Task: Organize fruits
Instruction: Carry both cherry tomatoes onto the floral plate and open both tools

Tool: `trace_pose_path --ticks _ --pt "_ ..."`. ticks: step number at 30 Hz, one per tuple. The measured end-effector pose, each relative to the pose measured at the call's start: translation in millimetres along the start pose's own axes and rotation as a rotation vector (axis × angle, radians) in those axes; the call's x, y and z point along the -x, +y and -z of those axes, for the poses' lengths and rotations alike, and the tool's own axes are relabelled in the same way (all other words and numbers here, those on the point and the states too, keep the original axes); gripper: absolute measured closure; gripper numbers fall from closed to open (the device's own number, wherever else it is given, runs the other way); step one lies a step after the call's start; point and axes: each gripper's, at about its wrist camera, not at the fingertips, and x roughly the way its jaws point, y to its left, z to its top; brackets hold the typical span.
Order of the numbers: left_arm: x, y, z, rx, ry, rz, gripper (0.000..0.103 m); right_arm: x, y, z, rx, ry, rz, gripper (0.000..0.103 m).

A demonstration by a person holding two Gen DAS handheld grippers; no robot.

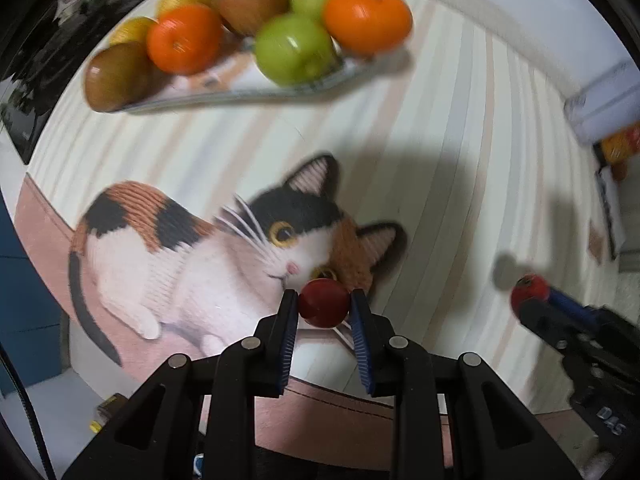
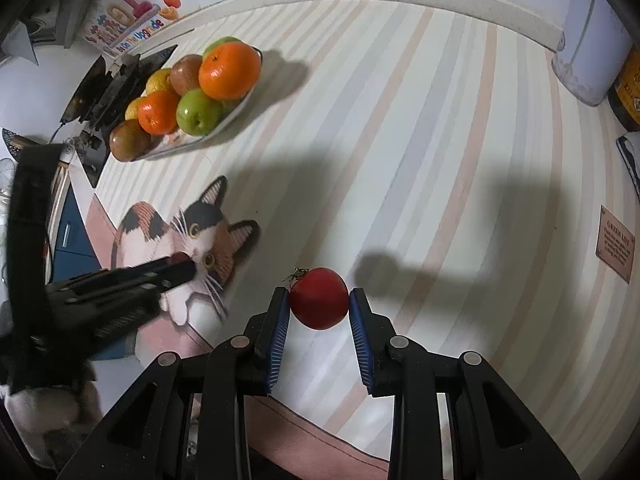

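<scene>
Fruit plate (image 1: 256, 92) motion-blurred; white container (image 1: 604, 108) cut by edge.

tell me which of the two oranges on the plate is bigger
The orange at the plate's far right end, beside the green apples, looks bigger. The smaller orange sits toward the left end, near the kiwi.

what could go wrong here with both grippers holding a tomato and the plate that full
The plate is already heaped with fruit, so an added tomato could roll off or knock the top orange loose. Each tomato sits right at the fingertips of the left gripper and right gripper, so either might slip.
</scene>
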Motion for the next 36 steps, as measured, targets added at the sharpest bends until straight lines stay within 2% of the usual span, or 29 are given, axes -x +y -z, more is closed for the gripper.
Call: trace_pose_path --ticks 7,10,12,15,18,23,31,33,34,36 --pt "56.2 41.7 -15.4 0.101 -0.084 0.071 0.080 3.3 20.1 -17.2 0.013 -0.021 -0.067 0.070" --pt "77.7 56.1 -29.0 0.144 -0.121 0.101 0.080 -4.3 40.6 -33.0 0.014 -0.034 -0.143 0.070" --pt "87.3 69.1 -43.0 0.161 -0.145 0.103 0.079 -13.7 60.6 -48.4 0.007 -0.044 -0.224 0.070" --pt "90.4 81.8 -71.0 0.193 -0.160 0.106 0.080 -29.0 89.7 -71.3 0.006 -0.074 -0.317 0.070" --pt "84.0 100.5 -92.2 0.230 -0.157 0.120 0.079 -48.2 116.6 -93.1 0.015 -0.103 -0.360 0.070" --pt "62.7 123.5 -122.2 0.274 -0.110 0.140 0.079 -80.2 141.7 -117.9 0.020 -0.105 -0.327 0.070" --pt "40.2 132.4 -139.0 0.272 -0.060 0.174 0.079 -98.1 159.3 -139.1 0.049 -0.088 -0.262 0.067" --pt "37.9 133.1 -141.8 0.275 -0.048 0.159 0.078 -101.5 162.4 -142.5 0.052 -0.074 -0.241 0.044" --pt "37.7 132.5 -143.1 0.269 -0.051 0.154 0.078 -100.0 163.6 -142.7 0.050 -0.077 -0.251 0.041" --pt "38.3 132.2 -143.9 0.263 -0.057 0.133 0.071 -96.1 167.0 -141.8 0.054 -0.084 -0.235 0.036"
